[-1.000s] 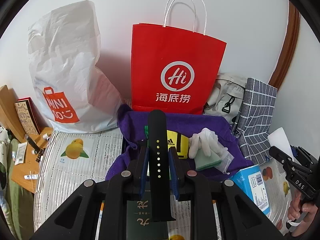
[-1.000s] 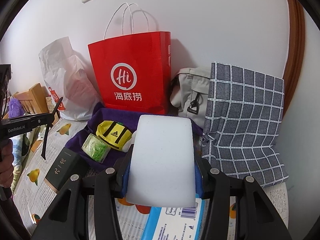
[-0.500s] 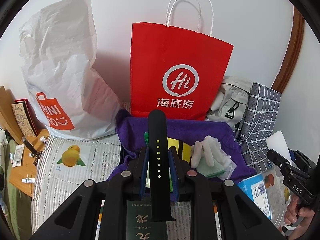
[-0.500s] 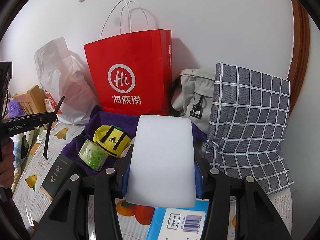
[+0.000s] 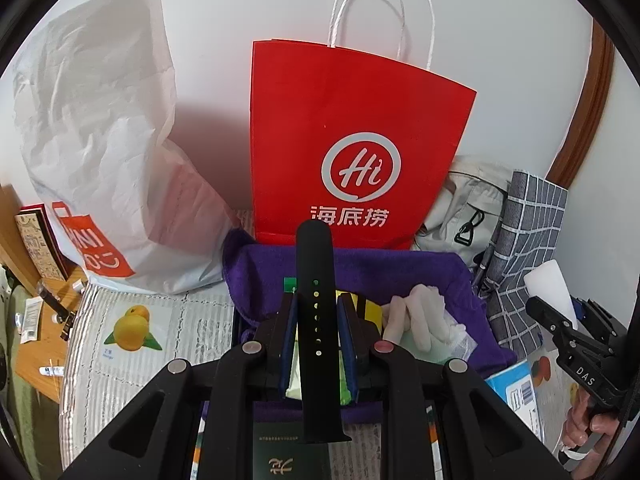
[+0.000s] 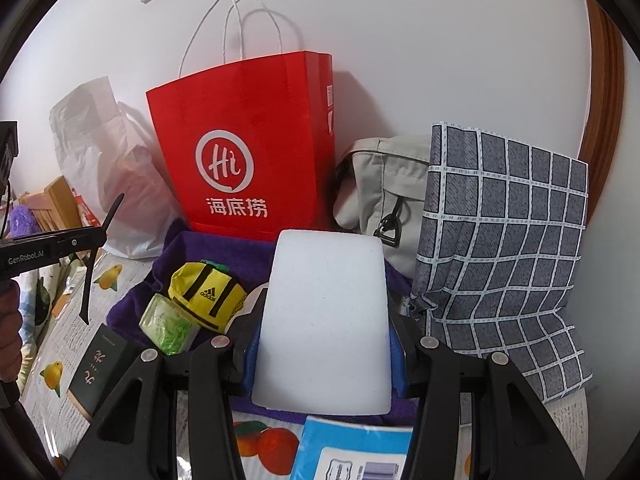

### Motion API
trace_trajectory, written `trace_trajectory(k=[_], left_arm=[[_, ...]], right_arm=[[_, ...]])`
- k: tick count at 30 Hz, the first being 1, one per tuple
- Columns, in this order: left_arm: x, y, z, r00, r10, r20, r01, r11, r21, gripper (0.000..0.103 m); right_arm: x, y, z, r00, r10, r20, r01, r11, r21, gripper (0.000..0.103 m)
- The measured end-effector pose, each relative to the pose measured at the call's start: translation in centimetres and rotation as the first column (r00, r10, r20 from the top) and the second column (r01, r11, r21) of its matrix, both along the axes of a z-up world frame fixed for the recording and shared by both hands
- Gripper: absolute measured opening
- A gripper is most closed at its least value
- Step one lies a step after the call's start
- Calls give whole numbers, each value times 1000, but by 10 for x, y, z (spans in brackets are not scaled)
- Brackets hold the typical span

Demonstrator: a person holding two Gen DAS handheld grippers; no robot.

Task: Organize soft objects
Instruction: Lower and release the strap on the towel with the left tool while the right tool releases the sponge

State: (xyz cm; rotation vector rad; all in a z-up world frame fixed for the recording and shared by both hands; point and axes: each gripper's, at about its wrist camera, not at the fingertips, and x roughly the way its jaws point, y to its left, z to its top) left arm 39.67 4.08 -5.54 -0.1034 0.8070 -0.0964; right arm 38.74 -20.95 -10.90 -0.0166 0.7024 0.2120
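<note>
**A:** So what have you got in each hand here?

**B:** Your left tool [image 5: 318,334] is pinching a black rubber watch strap with a row of small holes [image 5: 317,316]. The blue pads press on both its edges and it sticks straight up the middle of the left wrist view. Your right tool [image 6: 324,344] is clamped on a white rectangular foam sponge block [image 6: 325,322], which fills the lower centre of the right wrist view.

**A:** And where's all the soft stuff sitting?

**B:** On the purple fleece cloth [image 6: 224,250] bunched up just behind both tools. In the right wrist view you can see a yellow fabric pouch with black stripes [image 6: 206,294] on it, with a green printed packet [image 6: 168,328] touching its lower left side. From the left wrist view there's also a pair of white gloves [image 5: 418,316] on the right part of the cloth.

**A:** Anything else around it?

**B:** A red paper bag with white rope handles [image 5: 352,144] stands upright against the wall right behind the cloth. A crumpled white plastic shopping bag [image 5: 104,136] is at upper left, and a grey checked fabric bag [image 6: 504,248] is at right with a beige canvas bag [image 6: 384,184] tucked between it and the red one. A dark green box [image 6: 100,368] lies at lower left on the fruit-print cover [image 5: 132,324], and a blue and white packet [image 6: 352,456] sits at the bottom edge under your right tool.
</note>
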Motion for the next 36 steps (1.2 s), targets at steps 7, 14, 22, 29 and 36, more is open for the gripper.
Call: trace_trajectory(k=[7, 14, 22, 29, 36], left_arm=[[12, 4, -1, 1000, 10, 18, -10, 1000, -23, 20], [23, 2, -14, 1000, -3, -9, 3, 1000, 7, 20], [42, 19, -39, 997, 12, -80, -14, 999, -32, 20], [57, 24, -64, 989, 20, -150, -29, 998, -60, 20], [61, 17, -70, 986, -3, -164, -8, 998, -68, 20]], right_arm=[[16, 5, -4, 1000, 7, -2, -7, 1000, -8, 49], [29, 12, -11, 1000, 28, -8, -28, 1000, -13, 49], [48, 3, -36, 996, 14, -89, -15, 1000, -9, 49], [55, 8, -55, 991, 19, -131, -26, 999, -48, 49], [63, 12, -76, 983, 16, -184, -27, 998, -57, 49]])
